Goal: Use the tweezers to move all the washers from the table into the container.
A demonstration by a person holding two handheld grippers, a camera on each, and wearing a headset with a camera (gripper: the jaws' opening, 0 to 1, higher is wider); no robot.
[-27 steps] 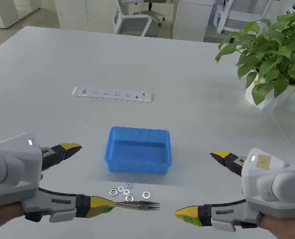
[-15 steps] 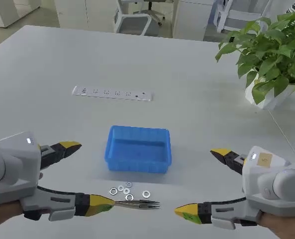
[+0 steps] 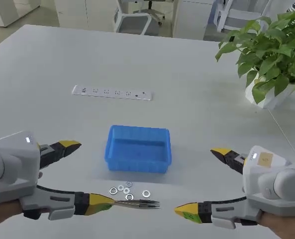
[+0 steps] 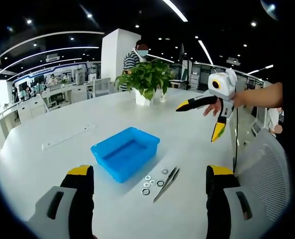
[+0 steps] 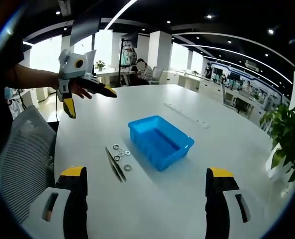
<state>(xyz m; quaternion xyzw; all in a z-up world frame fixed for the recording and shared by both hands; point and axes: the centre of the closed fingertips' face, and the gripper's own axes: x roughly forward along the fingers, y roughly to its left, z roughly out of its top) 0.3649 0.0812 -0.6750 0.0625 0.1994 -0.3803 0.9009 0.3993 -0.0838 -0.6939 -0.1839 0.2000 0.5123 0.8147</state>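
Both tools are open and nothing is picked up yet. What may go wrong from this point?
1. The tweezers lie flat and are thin, so the left tool or the right tool may slip on them or push them away.
2. The washers lie clustered close beside the tweezers, so a reach for the tweezers may scatter them.
3. The washers are small and flat, so one may drop before it reaches the container.

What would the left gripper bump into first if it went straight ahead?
Probably the small silver metal washers and thin metal tweezers on the white table, though depth is unclear.
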